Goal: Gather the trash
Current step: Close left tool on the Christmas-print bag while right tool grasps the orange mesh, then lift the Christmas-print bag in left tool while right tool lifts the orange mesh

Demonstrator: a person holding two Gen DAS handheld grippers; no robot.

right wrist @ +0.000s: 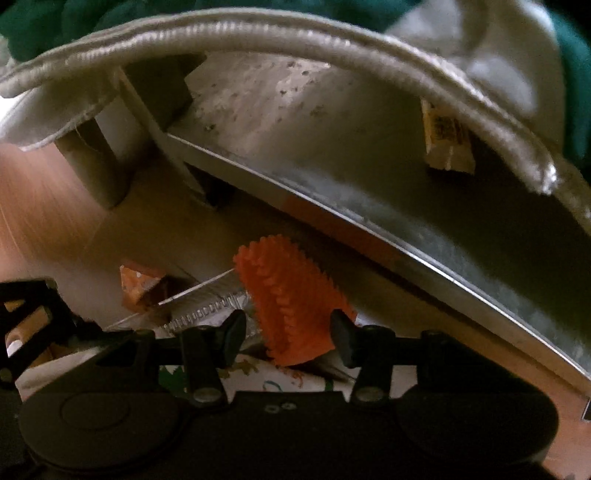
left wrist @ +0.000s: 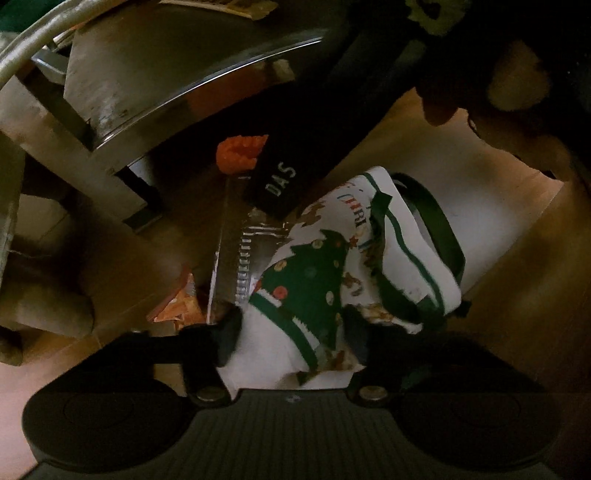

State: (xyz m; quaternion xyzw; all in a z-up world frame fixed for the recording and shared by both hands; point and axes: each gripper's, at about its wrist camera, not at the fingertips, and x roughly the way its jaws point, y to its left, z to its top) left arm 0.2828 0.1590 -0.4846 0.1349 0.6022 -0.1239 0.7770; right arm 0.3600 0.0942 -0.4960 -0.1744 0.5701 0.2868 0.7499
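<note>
Trash, item one: orange spiky object point(right wrist: 291, 306), studded all over with small nubs, standing between the fingers of the right gripper point(right wrist: 288, 338); both black fingertips point(right wrist: 232, 332) sit just beside its lower sides, but whether they press on it cannot be told. The same item shows in the left wrist view point(left wrist: 240, 153), small, behind a black gripper part marked "DAS" point(left wrist: 280, 181). Item two: silver foil wrapper point(left wrist: 240, 266) with a crimped edge, lying on the wooden floor point(left wrist: 535, 258), partly under the bag. Item three: orange wrapper scrap point(left wrist: 181, 306), beside the foil. Container: white Christmas-print bag point(left wrist: 314, 288) with a green tree and dark green handles, held clenched by its rim in the left gripper point(left wrist: 291, 328). Surroundings: pale furniture with a metal edge strip point(right wrist: 369, 236); grey corded cushion edge point(right wrist: 258, 33) above.
</note>
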